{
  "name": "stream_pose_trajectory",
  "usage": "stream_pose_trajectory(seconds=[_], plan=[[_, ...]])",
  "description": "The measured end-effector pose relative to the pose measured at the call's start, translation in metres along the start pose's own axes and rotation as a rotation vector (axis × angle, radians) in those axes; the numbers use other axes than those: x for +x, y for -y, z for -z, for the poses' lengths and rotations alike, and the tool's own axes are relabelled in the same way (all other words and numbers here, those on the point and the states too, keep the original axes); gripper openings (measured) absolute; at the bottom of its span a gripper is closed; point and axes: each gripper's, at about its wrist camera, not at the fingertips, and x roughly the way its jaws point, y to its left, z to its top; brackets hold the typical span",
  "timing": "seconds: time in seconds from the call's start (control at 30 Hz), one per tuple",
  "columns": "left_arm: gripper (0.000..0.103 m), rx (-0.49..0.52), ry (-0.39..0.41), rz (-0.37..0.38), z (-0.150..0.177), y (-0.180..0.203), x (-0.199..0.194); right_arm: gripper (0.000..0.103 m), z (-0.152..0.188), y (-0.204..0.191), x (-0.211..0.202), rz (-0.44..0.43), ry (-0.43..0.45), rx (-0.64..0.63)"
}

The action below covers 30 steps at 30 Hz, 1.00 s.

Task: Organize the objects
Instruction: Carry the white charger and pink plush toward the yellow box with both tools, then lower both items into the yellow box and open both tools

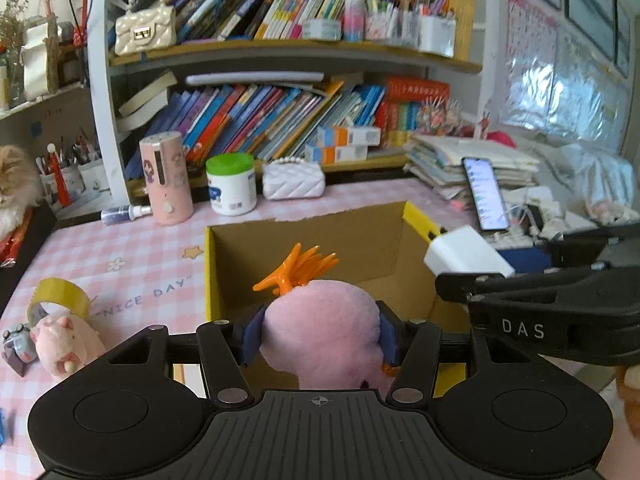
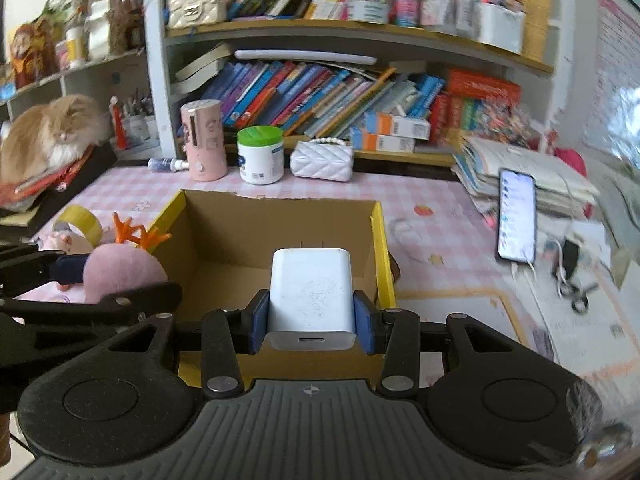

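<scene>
Centrally on the pink checked table (image 2: 440, 216) stands the open cardboard box (image 2: 280, 224), its yellow-edged walls ringing a bare floor, with free tablecloth to its left and right. Held above its near rim, the left gripper (image 1: 320, 340) is clamped on a pink plush toy (image 1: 320, 320) with orange antlers, and the right gripper (image 2: 312, 320) pinches a white charger (image 2: 310, 292) by its sides (prongs pointing away). Only the left view shows the small pig plush (image 1: 64, 344) plainly beside the yellow tape roll (image 1: 60, 300); only the right shows the cat (image 2: 52, 132).
</scene>
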Motion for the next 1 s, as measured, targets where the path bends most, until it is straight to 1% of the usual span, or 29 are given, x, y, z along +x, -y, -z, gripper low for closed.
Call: stream_pose_trajectory(seconds=[0.2, 0.33, 0.5, 0.77, 0.9, 1.0], plan=[[0.056, 0.006, -0.052, -0.025, -0.005, -0.001, 0.028, 0.041, -0.016, -0.002, 0.042, -0.023, -0.054, -0.147], [0.056, -0.015, -0.122, -0.030, -0.002, -0.006, 0.047, 0.041, -0.022, -0.005, 0.068, -0.046, -0.097, -0.248], [0.056, -0.027, -0.178, -0.036, 0.004, -0.008, 0.062, 0.041, -0.025, -0.014, 0.099, -0.085, -0.163, -0.380], [0.056, 0.045, -0.200, -0.063, 0.003, 0.001, 0.071, 0.041, -0.027, -0.019, 0.137, -0.134, -0.265, -0.546], [0.056, 0.090, -0.204, -0.078, 0.005, 0.005, 0.073, 0.041, -0.022, -0.022, 0.147, -0.154, -0.311, -0.595], [0.057, 0.120, -0.201, -0.090, 0.006, 0.008, 0.074, 0.041, -0.018, -0.021, 0.152, -0.169, -0.336, -0.607]])
